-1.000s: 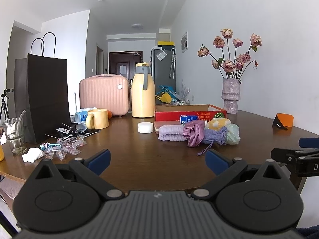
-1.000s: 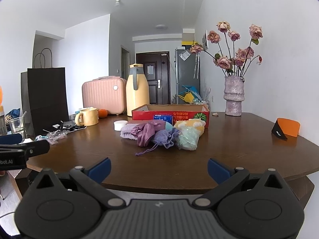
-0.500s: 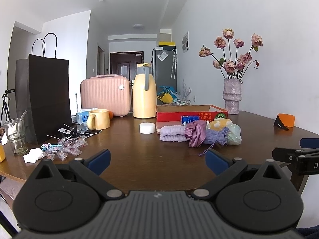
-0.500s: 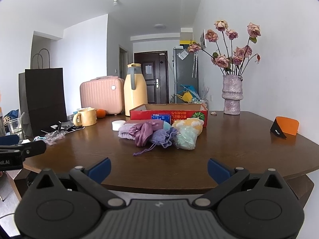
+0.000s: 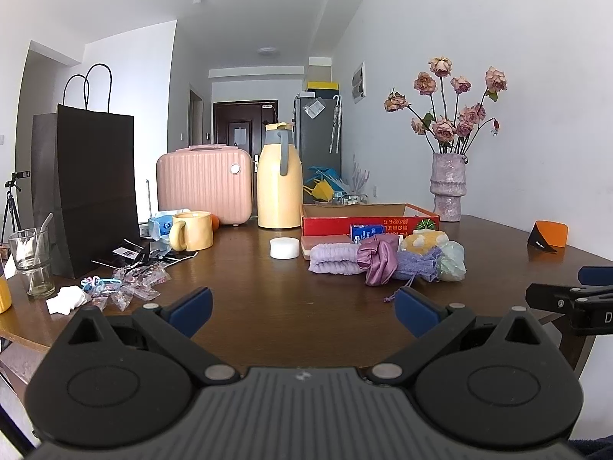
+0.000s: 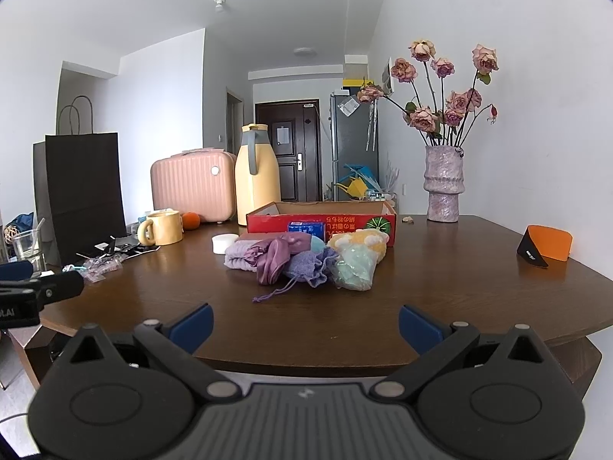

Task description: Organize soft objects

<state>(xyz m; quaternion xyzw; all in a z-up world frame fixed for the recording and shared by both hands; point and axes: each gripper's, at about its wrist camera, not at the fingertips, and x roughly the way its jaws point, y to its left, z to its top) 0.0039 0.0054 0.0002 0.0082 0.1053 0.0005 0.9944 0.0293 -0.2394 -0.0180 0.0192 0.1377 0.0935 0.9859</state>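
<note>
Low in each wrist view, the left gripper and the right gripper hang over the near edge of the wooden table, jaws spread wide and holding nothing. At mid-frame lies the heap of soft objects, touching one another. Just behind it sits the red cardboard box, with the yellow thermos further back.

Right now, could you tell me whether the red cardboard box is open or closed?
Open: the red cardboard box has no lid, and its brown inner walls show above the rim.
</note>
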